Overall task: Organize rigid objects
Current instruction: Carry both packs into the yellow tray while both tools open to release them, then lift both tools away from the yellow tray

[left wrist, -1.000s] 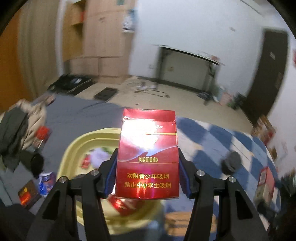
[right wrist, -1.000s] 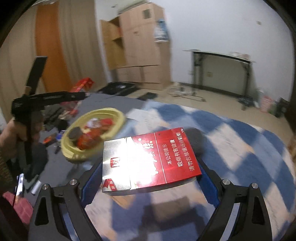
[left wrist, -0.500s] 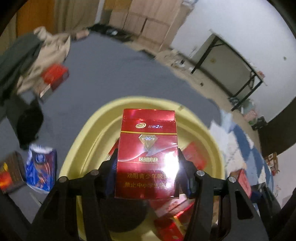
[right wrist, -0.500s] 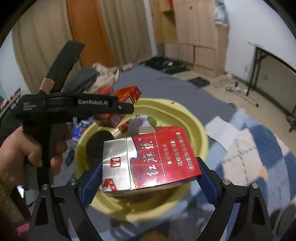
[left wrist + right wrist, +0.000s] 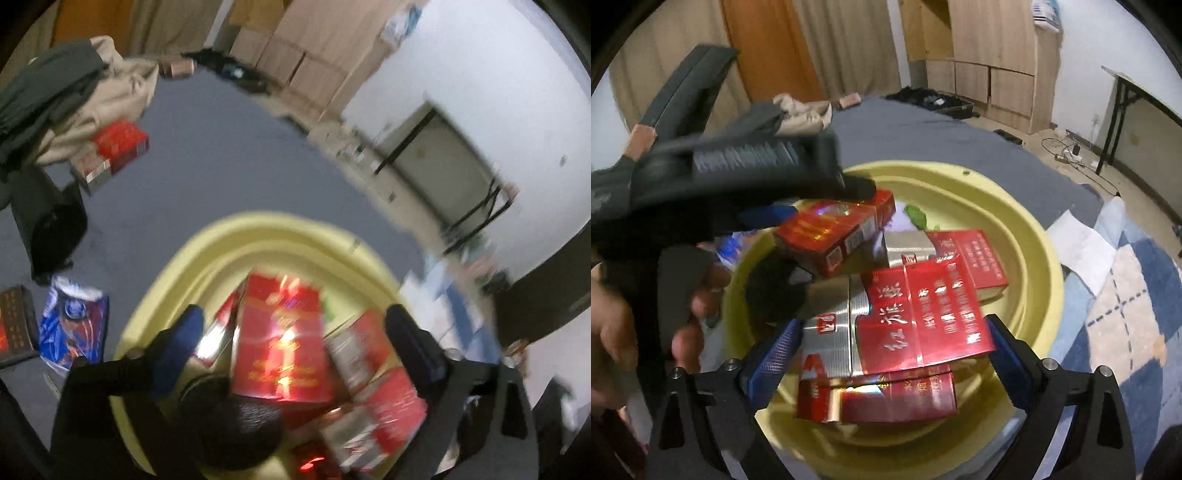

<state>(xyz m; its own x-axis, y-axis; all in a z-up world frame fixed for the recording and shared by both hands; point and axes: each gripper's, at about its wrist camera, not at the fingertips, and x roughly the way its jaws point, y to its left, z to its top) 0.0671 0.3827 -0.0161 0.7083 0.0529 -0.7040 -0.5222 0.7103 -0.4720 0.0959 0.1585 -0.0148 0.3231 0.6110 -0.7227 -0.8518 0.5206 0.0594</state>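
Both grippers hung over the yellow basin (image 5: 1015,206), pointing steeply down into it.

In the left wrist view, the left gripper (image 5: 295,325) had its jaws opening, spread wide. A red cigarette pack (image 5: 282,339) sat in the gap, clear of the blue pads (image 5: 177,343) on both sides, blurred and lying over the other packs in the basin. A round black object (image 5: 236,424) lay at about 7 o'clock from that pack, against the basin's near wall. More red and silver packs (image 5: 373,417) were heaped at 4 o'clock. Outside the basin, on the grey bed cover (image 5: 221,166), a blue packet (image 5: 74,328) lay at 9 o'clock, a red box (image 5: 118,144) at 11 o'clock, and a pile of clothes (image 5: 55,92) beyond it.

In the right wrist view, the right gripper (image 5: 890,343) also had its jaws opening. A red and silver pack (image 5: 905,321) lay between them, not visibly pressed by either pad, resting on another pack (image 5: 879,398) inside the basin. At 10 o'clock the left gripper's black body (image 5: 738,177) reached across, held by a hand (image 5: 613,332), with the red pack (image 5: 831,232) just under its tip. A checked blue rug (image 5: 1126,314) lay at 3 o'clock of the basin.
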